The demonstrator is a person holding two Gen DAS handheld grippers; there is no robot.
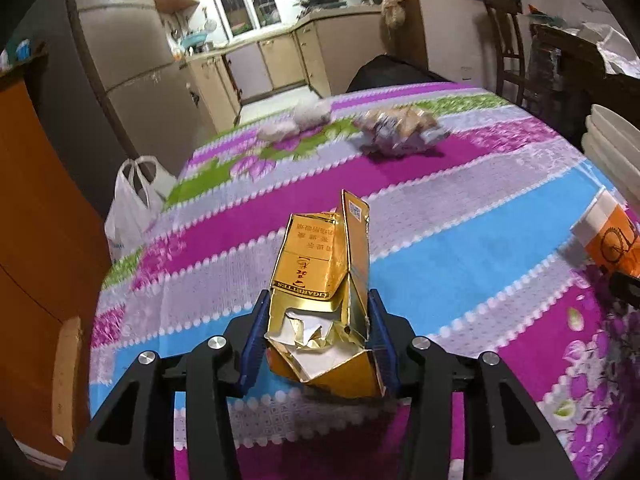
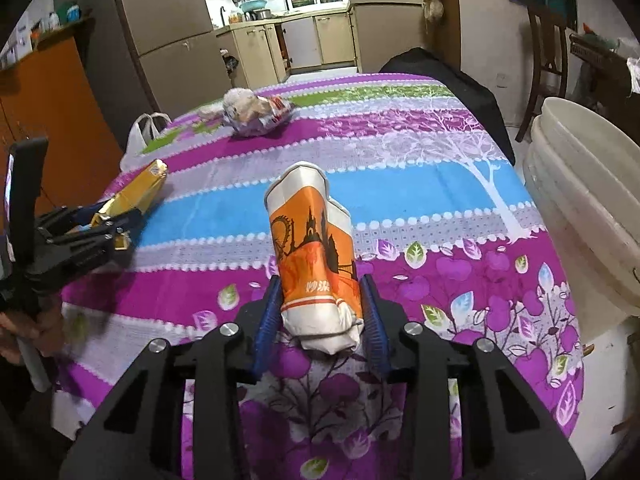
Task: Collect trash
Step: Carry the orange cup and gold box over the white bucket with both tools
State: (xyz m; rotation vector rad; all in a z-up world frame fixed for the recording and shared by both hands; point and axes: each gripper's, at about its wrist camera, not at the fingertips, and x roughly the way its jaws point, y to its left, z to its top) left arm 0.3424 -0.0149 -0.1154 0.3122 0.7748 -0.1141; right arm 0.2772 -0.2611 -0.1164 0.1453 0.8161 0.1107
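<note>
Left wrist view: your left claw [image 1: 320, 336] clamps a crumpled gold cigarette pack [image 1: 320, 280] above the patterned bench [image 1: 460, 216]. Your right claw [image 2: 320, 312] squeezes a flattened orange paper cup [image 2: 312, 248]. More crumpled wrappers [image 2: 252, 114] lie at the bench's far end, near a white plastic bag [image 2: 140, 136].

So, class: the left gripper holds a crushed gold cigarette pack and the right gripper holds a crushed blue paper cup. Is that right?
Not quite. The paper cup in the right gripper is orange and white, not blue, as the right wrist view shows. The rest stands: the left gripper holds the crushed gold cigarette pack.
</note>
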